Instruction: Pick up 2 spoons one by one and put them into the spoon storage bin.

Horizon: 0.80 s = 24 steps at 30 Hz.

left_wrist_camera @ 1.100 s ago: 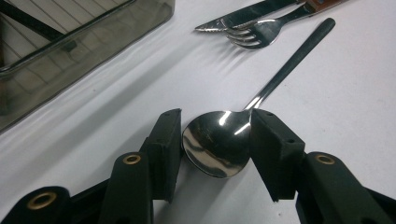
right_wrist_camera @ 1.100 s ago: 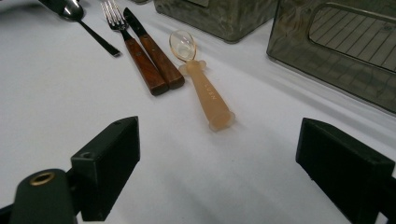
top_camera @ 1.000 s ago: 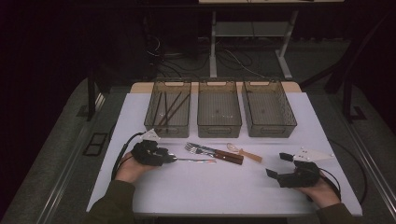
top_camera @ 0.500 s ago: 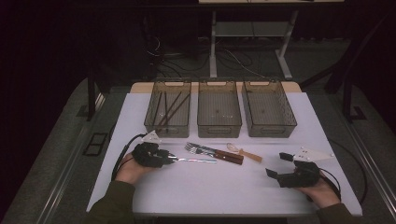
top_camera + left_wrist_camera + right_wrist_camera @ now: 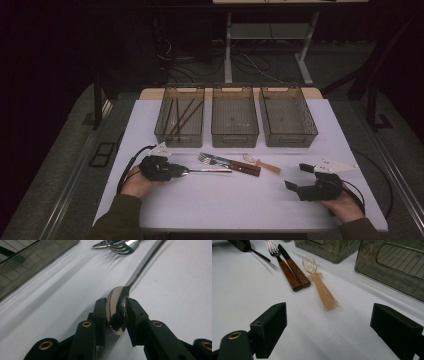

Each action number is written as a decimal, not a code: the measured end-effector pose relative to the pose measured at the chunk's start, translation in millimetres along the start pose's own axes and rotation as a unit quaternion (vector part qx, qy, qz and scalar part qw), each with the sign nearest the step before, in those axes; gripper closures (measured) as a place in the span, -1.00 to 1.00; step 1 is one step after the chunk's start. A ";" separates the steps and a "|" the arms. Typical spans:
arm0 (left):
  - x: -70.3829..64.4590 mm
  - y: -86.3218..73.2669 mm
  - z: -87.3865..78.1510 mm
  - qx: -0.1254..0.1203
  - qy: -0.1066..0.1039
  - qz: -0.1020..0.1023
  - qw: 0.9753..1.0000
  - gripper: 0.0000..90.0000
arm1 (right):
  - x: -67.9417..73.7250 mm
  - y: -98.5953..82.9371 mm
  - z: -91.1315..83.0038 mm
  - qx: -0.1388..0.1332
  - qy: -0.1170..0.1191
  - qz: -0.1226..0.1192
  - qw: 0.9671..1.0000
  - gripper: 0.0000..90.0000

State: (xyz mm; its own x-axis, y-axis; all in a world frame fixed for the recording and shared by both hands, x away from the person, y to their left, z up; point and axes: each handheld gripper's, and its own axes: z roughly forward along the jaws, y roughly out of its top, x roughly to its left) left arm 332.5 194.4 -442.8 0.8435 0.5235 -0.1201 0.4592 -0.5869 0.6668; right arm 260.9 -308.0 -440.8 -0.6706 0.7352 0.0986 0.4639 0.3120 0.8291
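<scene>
My left gripper (image 5: 181, 171) (image 5: 116, 315) is shut on the bowl of a metal spoon (image 5: 116, 311), whose handle (image 5: 210, 171) points right across the white table. Just beyond lie a fork (image 5: 212, 160) (image 5: 277, 257) and a knife (image 5: 240, 166) (image 5: 293, 266), both with brown wooden handles, and a translucent orange plastic spoon (image 5: 260, 163) (image 5: 320, 286). My right gripper (image 5: 297, 176) (image 5: 337, 332) rests open near the table's front right, its jaws wide apart with nothing between them, short of the orange spoon.
Three smoky clear bins stand in a row at the back: the left bin (image 5: 180, 116) holds several dark sticks, the middle bin (image 5: 234, 116) and right bin (image 5: 288, 116) look bare inside. The white table mat (image 5: 225, 205) ends near my forearms.
The left gripper with the spoon has shifted slightly to the right. The right gripper has stayed about where it was.
</scene>
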 end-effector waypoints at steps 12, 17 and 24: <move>-3.9 0.9 0.7 0.016 -0.007 0.025 1.000 0.88 | 0.2 0.2 -0.9 0.001 0.000 0.000 1.000 -0.70; -3.9 1.2 0.5 0.019 -0.007 0.026 0.999 0.88 | 0.2 0.2 -0.6 0.001 0.001 -0.001 1.000 -0.70; -4.6 1.4 0.4 0.016 -0.011 0.023 1.000 0.89 | 0.5 0.3 -0.7 0.002 0.001 0.000 1.000 -0.70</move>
State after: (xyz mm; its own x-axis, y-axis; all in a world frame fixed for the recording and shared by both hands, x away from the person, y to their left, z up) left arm 329.3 190.9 -441.6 0.8693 0.4826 -0.1067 0.4291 -0.6299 0.6474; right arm 260.3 -307.9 -440.2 -0.6722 0.7337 0.0994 0.4653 0.3142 0.8275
